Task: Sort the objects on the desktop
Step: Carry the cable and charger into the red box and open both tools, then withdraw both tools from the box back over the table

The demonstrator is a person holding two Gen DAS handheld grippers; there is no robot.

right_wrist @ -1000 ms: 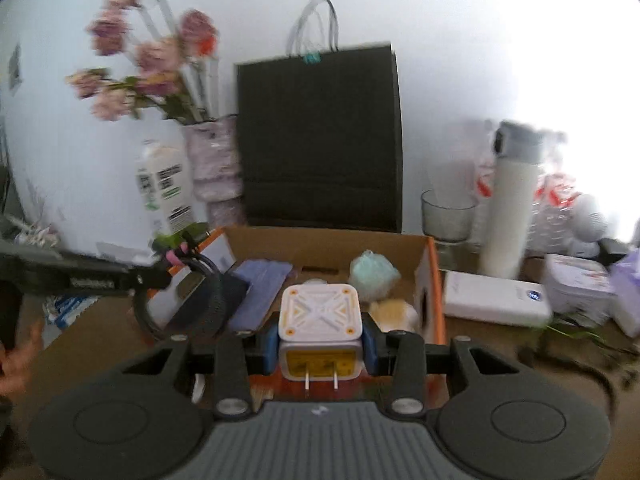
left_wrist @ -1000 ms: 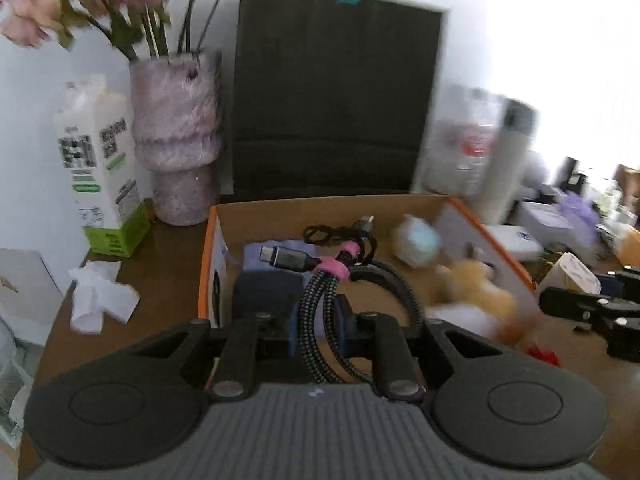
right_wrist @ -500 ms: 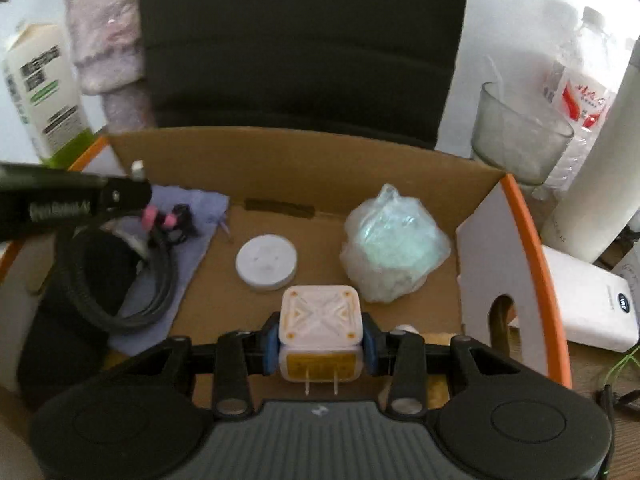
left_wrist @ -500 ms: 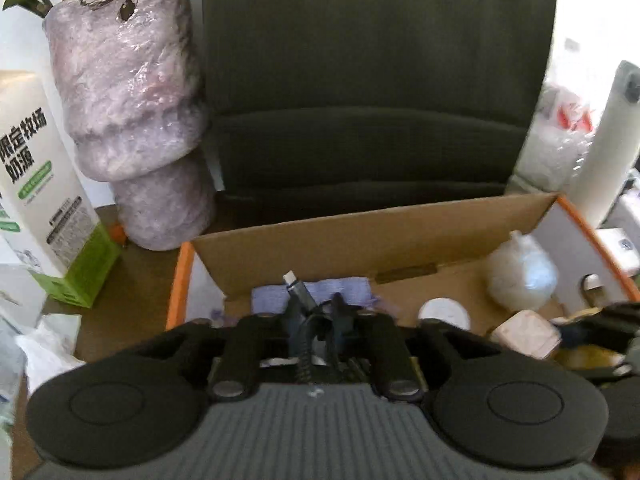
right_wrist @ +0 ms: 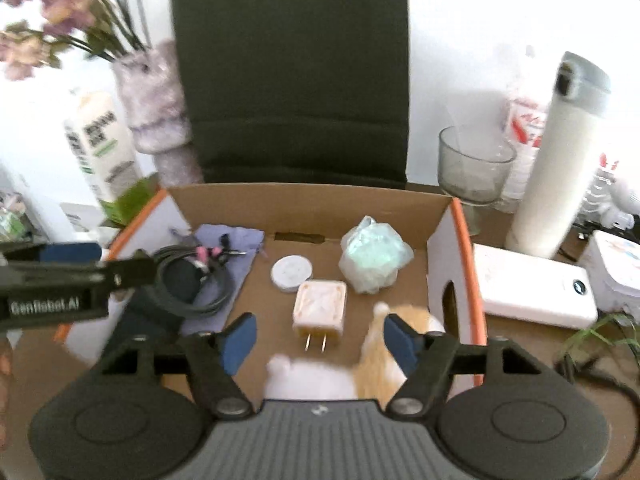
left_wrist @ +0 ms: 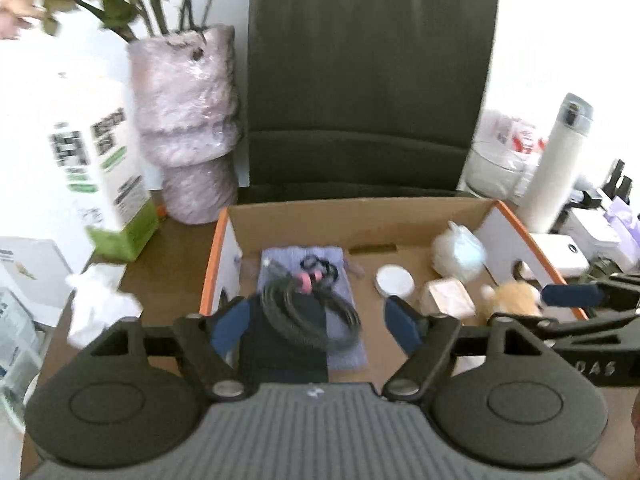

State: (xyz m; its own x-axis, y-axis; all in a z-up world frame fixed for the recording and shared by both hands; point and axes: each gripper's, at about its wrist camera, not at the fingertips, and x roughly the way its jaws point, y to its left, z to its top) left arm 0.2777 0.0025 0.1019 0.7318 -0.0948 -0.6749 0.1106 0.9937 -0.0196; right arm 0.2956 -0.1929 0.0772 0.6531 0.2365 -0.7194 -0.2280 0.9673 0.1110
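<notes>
Cable and charger lie in box; both grippers' fingers just opened wide, empty. Tabletop clutter at 9 o'clock remains.

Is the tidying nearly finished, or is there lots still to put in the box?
Done: the cable, plug, round white puck, wrapped bundle and plush toy lie in the box. In hand: nothing; the left gripper and right gripper have just been opening and are empty. Left: maybe the power bank and crumpled tissue outside.
</notes>
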